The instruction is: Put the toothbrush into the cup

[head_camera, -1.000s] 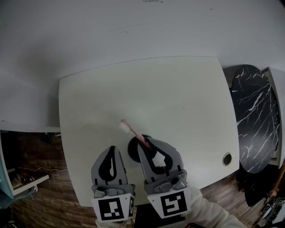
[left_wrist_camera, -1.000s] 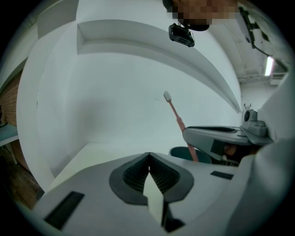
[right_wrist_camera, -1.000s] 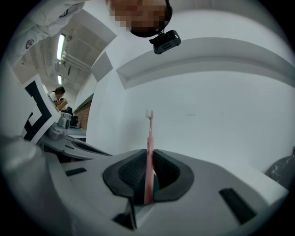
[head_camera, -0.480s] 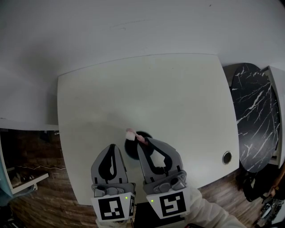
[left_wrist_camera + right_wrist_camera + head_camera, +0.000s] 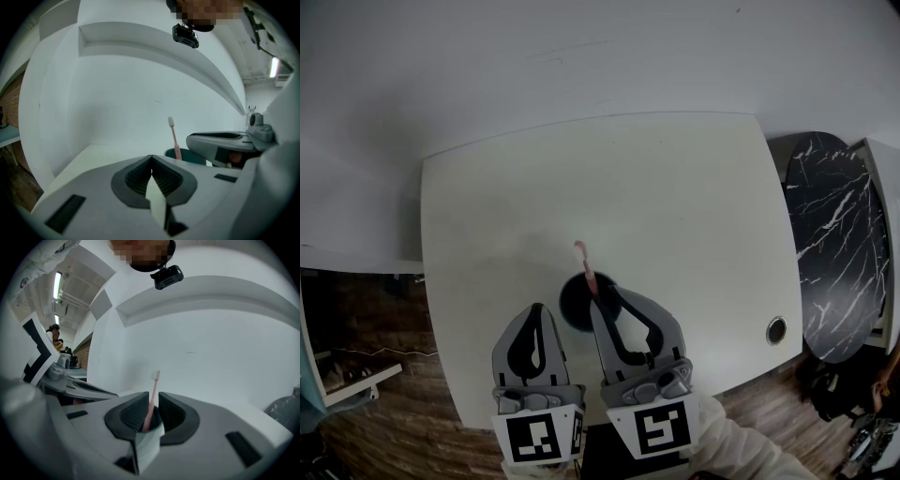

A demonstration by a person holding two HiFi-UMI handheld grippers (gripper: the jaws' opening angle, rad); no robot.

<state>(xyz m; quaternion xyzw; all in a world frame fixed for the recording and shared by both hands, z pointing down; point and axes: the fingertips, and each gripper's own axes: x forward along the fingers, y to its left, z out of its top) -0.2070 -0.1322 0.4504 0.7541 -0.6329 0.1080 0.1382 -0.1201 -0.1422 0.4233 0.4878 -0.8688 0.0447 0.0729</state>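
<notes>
A pink toothbrush (image 5: 586, 267) stands nearly upright, bristle end up, with my right gripper (image 5: 604, 294) shut on its handle. Directly under it sits the dark round cup (image 5: 578, 302) on the white table (image 5: 675, 206). From the left gripper view the toothbrush (image 5: 174, 138) drops to the rim of the teal cup (image 5: 190, 156); how deep its lower end reaches is hidden. The right gripper view shows the toothbrush (image 5: 152, 397) pinched between the ribbed pads of the right gripper (image 5: 151, 409). My left gripper (image 5: 536, 312) hovers just left of the cup, shut and empty, as its own view shows (image 5: 151, 158).
A small round metal-rimmed hole (image 5: 777, 329) lies near the table's right front corner. A black marbled surface (image 5: 834, 244) stands off to the right, and brown wood flooring (image 5: 384, 412) shows beyond the table's near edges. A white wall (image 5: 581, 56) rises behind the table.
The toothbrush has swung from leaning left to nearly upright over the cup, its bristle end now pointing away. Both grippers have stayed almost where they were.
</notes>
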